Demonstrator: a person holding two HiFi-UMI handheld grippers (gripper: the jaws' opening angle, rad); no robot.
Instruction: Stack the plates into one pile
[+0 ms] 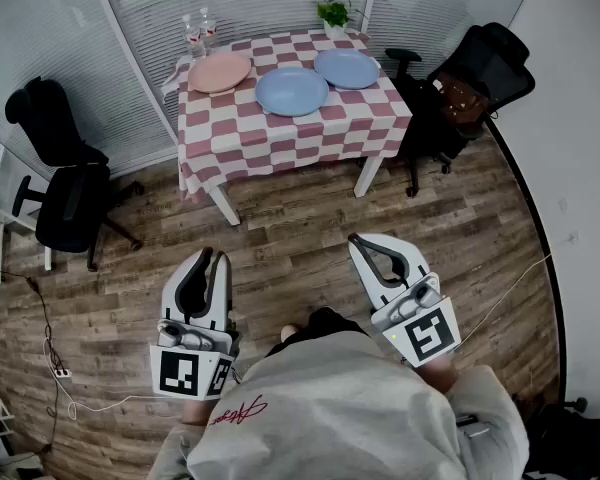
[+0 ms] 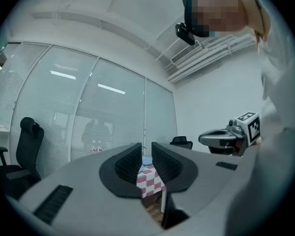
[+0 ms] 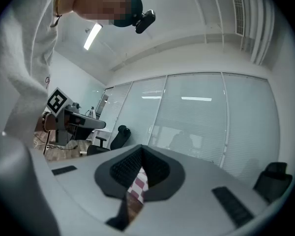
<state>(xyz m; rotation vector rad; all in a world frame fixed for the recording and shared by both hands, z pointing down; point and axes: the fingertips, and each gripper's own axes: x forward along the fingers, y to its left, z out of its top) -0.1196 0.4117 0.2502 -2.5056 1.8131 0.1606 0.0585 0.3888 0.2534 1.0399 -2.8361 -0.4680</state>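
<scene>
Three plates are seen on the table [image 1: 280, 148], which is covered with a red and white checked cloth: a pink plate [image 1: 218, 72] at the left, a blue plate [image 1: 291, 91] in the middle and a second blue plate [image 1: 346, 68] at the right, just beside the middle one. The plates are laid out singly, and none is placed on another. Two glasses [image 1: 198, 30] are set behind the pink plate, and a small green plant [image 1: 333, 13] is placed at the far edge. A black office chair [image 1: 65, 183] is seen at the left of the table and another black chair [image 1: 475, 73] at its right, both on the wooden floor [image 1: 300, 228].

Both grippers are held close to the person's body, well apart from the table. The fingers [image 2: 130, 163] of the left gripper [image 1: 215, 258] are parted only by a narrow gap; nothing is held between them, and a piece of the checked cloth is seen far behind through this gap. The fingers [image 3: 123, 168] of the right gripper [image 1: 360, 240] are brought together at the tips, and nothing is grasped or touched by them.
</scene>
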